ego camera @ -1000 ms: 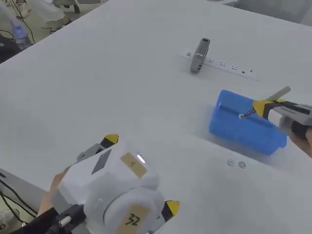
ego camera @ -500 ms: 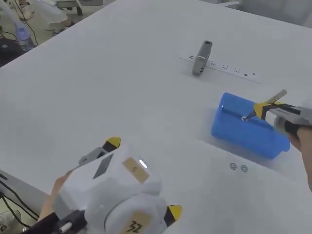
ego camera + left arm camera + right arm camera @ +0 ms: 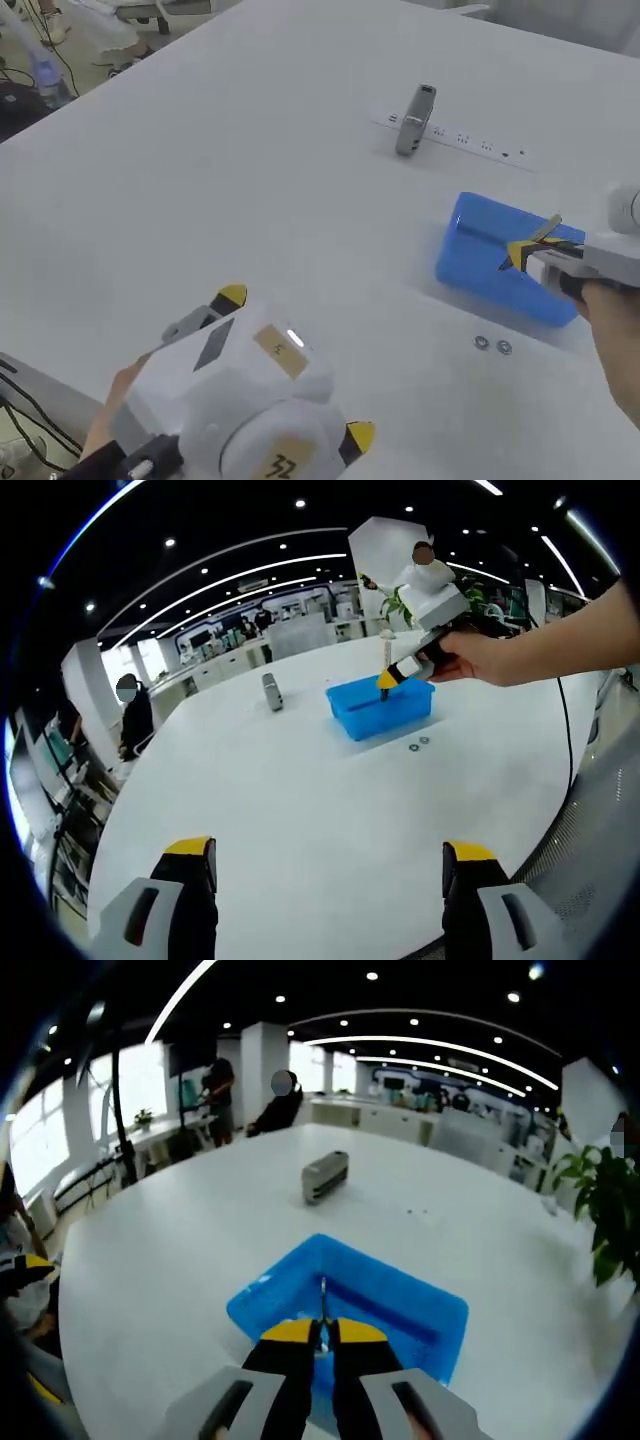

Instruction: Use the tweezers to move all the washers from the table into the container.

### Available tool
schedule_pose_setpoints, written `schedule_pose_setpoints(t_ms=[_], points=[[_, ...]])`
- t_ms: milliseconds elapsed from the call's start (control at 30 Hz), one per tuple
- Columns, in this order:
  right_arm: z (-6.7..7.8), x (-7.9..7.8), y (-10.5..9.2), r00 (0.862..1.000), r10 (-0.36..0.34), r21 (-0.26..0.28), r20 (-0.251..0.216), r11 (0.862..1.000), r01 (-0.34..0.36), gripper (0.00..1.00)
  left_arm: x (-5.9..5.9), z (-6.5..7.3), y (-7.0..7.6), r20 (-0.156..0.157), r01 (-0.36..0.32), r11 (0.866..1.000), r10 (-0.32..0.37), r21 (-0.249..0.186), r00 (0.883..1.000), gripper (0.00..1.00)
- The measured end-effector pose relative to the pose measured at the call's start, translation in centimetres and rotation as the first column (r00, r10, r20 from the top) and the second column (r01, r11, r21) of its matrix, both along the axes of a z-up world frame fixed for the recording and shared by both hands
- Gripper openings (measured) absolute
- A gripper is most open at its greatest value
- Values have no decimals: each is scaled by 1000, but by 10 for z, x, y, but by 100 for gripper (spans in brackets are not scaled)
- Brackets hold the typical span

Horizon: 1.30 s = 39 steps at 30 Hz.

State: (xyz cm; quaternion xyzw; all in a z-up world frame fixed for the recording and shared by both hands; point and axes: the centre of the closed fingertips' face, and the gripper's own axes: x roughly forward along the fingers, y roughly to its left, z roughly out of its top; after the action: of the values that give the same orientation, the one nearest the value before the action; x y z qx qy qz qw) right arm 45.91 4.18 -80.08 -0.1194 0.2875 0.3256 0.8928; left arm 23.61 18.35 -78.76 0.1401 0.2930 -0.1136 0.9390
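Right gripper [image 3: 322, 1332], clamped on tweezers [image 3: 322, 1302], has dropped lower over blue container [image 3: 470, 215]. Left gripper [image 3: 328, 850] apart, idle. Likely deposit step; next: fetch 2 washers [image 3: 481, 343] beside container.

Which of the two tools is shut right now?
The right tool, over the blue container, shut on the tweezers. The left tool stands wide open above the table.

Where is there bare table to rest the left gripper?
The wide stretch of table between the left gripper, the grey block and the blue container is bare. Crowded by the container: two washers in front, the right gripper and tweezers above.
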Motion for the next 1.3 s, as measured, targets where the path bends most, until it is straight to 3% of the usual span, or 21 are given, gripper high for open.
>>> schedule_pose_setpoints(t_ms=[200, 567, 800, 933, 1200, 1300], points=[[-15, -5, -3, 999, -10, -17, -33, 1000, 9, 2, 0, -1, -2, -3, 10, 1000, -10, 3, 1000, 96], [-14, -3, -4, 1000, -14, -34, -13, 999, 13, 2, -1, -4, -4, -19, 24, 1000, -24, 16, 1000, 96], [-13, -3, -4, 999, -42, -6, -28, 999, 41, 3, -1, -6, -4, -27, 24, 1000, -23, 18, 999, 96], [-13, -5, -6, 999, -39, -18, -25, 999, 38, 3, -1, -7, -5, -31, 27, 999, -26, 25, 999, 96], [11, -5, -7, 999, -36, 21, 11, 999, 36, 3, -2, -7, -5, -33, 31, 999, -30, 25, 999, 96], [24, -5, -7, 999, -39, 55, 28, 998, 38, 3, -2, -4, -10, -18, 47, 999, -47, 11, 999, 96]])
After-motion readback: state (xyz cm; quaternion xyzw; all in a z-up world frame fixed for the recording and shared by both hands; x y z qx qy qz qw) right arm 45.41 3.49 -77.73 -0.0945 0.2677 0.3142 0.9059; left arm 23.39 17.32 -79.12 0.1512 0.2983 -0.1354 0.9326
